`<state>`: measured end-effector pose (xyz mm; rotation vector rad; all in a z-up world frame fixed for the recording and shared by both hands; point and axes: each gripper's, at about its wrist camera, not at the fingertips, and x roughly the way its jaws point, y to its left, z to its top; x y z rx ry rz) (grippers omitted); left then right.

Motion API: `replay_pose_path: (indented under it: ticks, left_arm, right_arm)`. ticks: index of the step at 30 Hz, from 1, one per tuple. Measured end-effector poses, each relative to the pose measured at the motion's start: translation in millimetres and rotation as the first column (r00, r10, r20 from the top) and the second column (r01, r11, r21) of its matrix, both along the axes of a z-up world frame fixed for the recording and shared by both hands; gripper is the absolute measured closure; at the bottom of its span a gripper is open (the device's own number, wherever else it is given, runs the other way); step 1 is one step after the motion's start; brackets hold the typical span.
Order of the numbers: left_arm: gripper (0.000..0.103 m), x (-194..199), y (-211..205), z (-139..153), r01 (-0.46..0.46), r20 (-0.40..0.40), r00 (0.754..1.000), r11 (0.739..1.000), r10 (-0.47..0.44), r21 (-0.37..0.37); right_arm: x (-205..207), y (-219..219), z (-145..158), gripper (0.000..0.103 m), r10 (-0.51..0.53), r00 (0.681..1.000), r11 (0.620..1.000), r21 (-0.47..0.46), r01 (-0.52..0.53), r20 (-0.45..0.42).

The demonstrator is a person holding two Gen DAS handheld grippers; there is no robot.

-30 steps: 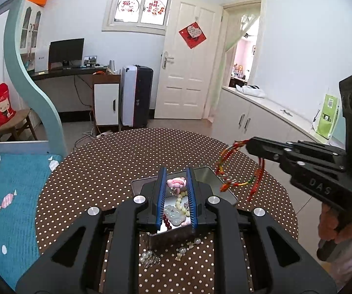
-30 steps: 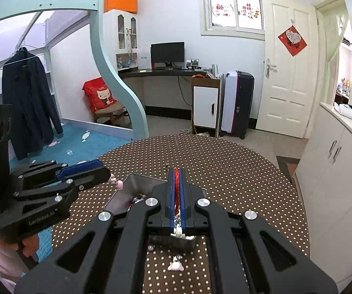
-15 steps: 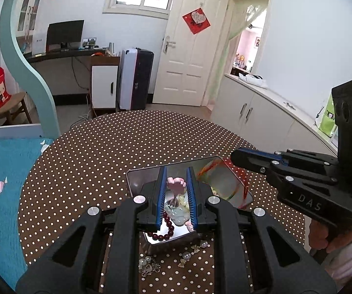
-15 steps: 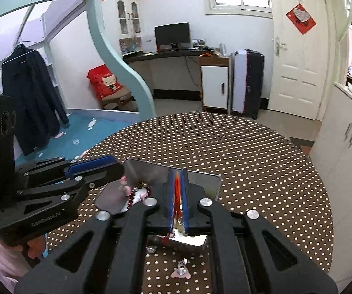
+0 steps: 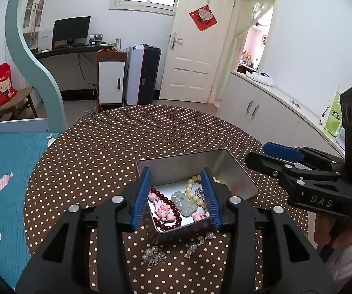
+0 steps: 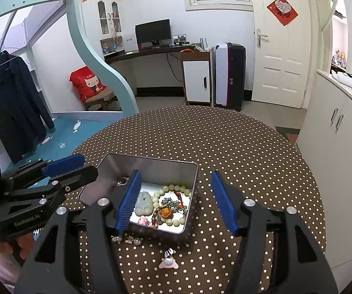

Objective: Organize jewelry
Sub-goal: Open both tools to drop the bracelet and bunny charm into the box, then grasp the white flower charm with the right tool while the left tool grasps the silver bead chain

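a silver metal tin [image 5: 234,176] sits open on the near part of a round table [image 5: 117,142] covered in brown cloth with white dots. inside lie a dark red bead bracelet [image 5: 173,210], a pale green jade pendant [image 5: 185,202], a strand of cream beads [image 6: 173,188], pink charms [image 5: 162,209] and, in the right wrist view, an orange and red cord bracelet [image 6: 167,212]. on the cloth just in front of the tin are loose clear bead earrings [image 5: 152,257], and in the right wrist view a small pink piece [image 6: 168,263] lies a little nearer the camera.

the left gripper [image 5: 178,196] hangs over the near end of the tin, its blue-padded fingers [image 5: 140,196] spread moderately with nothing between them. the right gripper [image 6: 176,201] is spread wide, one finger over the tin's left half and the other outside its right wall, also holding nothing. seen from the left wrist, the right gripper's body reads "das"; seen from the right wrist, the left gripper's body reads "genrobot.ai".

beyond the table stand a white door [image 6: 280,41] with a red heart hanging, a window with red paper cutouts, a suitcase [image 6: 229,73], a desk with a monitor [image 6: 152,33], a red bag [image 6: 86,84] marked "cat" on a stool, an orange box on a white cabinet and a dark coat on a hanger.
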<state>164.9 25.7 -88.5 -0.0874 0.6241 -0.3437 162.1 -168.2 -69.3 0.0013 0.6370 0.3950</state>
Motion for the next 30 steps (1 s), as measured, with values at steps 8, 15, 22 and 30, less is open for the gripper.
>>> replay_pose_path:
  ticks: [8,15,22,30]
  left_arm:
    - [0.032,-18,9,-2,-0.040,0.001,0.999,0.999,0.040,0.011]
    - [0.016,-38,22,-19,-0.086,-0.033,0.996,0.995,0.088,0.042]
    - [0.014,-54,30,-47,-0.106,-0.071,0.991,0.991,0.112,0.080]
    - [0.014,-67,28,-66,-0.100,-0.050,0.993,0.989,0.106,0.113]
  right_arm:
    - [-14,-9,-6,0.026,-0.053,0.999,0.998,-0.024,0.053,-0.012]
    - [-31,-23,-33,0.025,-0.167,0.981,0.986,-0.019,0.166,-0.095]
    - [-52,-13,-68,0.032,-0.155,0.978,0.987,-0.053,0.149,-0.143]
    - [-58,4,-87,0.064,-0.096,0.989,0.992,-0.095,0.086,-0.110]
